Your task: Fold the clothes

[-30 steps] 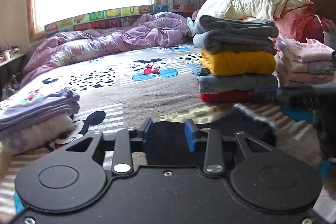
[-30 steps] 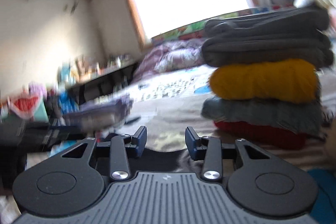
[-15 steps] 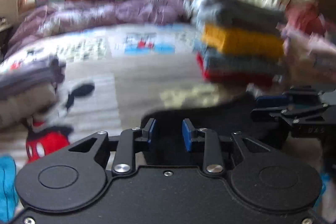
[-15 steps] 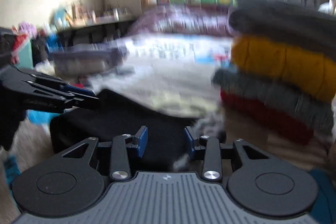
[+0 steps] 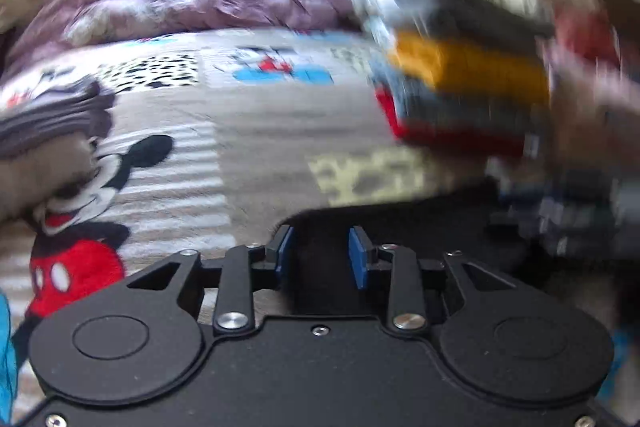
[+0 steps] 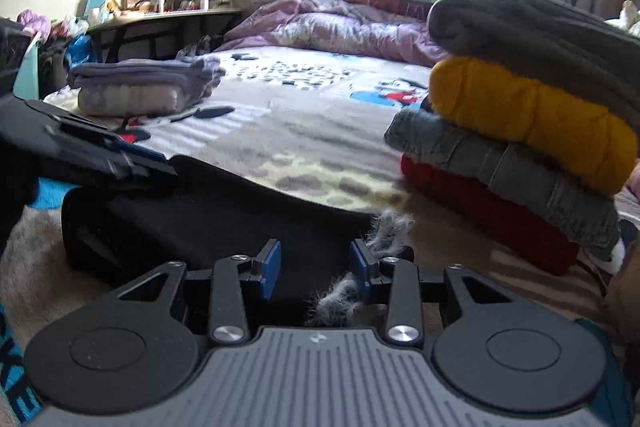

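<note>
Two grippers working the black garment (image 6: 224,211) lying on the bed (image 6: 304,131) | left gripper (image 5: 322,255) fingers parted, just widening, cloth between them | right gripper (image 6: 314,265) fingers parted over its furry edge | folded stack (image 6: 520,131) crowding the right, open bedspread ahead | "KE" showing on blue fabric (image 6: 16,393).

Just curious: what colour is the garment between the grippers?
Black garment; clearest in right wrist view.

Both grippers have come down toward the bed since the earlier frames. The folded black fabric garment (image 6: 224,211) now lies flat on the cartoon-print bedspread (image 6: 288,131). Left gripper (image 5: 321,255) jaws have just been opening, black cloth between them.
</note>
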